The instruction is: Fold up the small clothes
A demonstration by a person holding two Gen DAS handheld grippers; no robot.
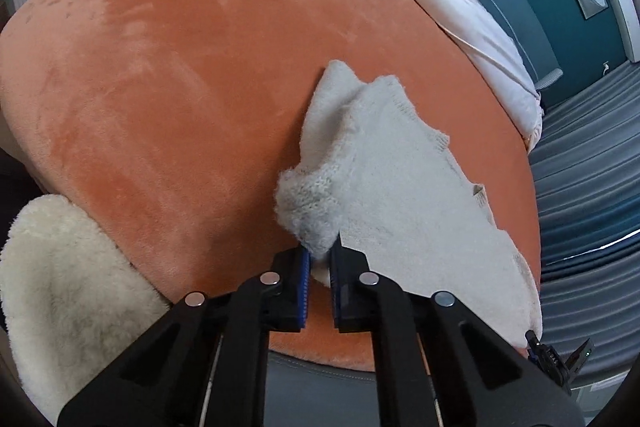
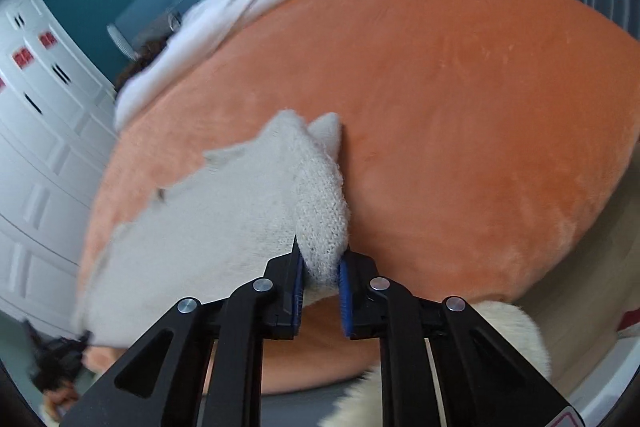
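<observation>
the left gripper (image 1: 320, 259) pinched a near corner of the white knit garment (image 1: 400, 195), which lay on the orange plush blanket (image 1: 180, 87). the right gripper (image 2: 322, 267) clamped its other near corner (image 2: 324, 227). it looked light, limp and stretchy, best held by corners.

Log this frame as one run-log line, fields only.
left gripper: shut on pale grey knitted garment | right gripper: shut on same garment | garment: partly lifted over orange plush bedspread | fold: unfinished

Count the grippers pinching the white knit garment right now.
2. The left gripper clamps one bunched corner of the white knit garment; the right gripper clamps another bunched edge on the orange blanket.
</observation>
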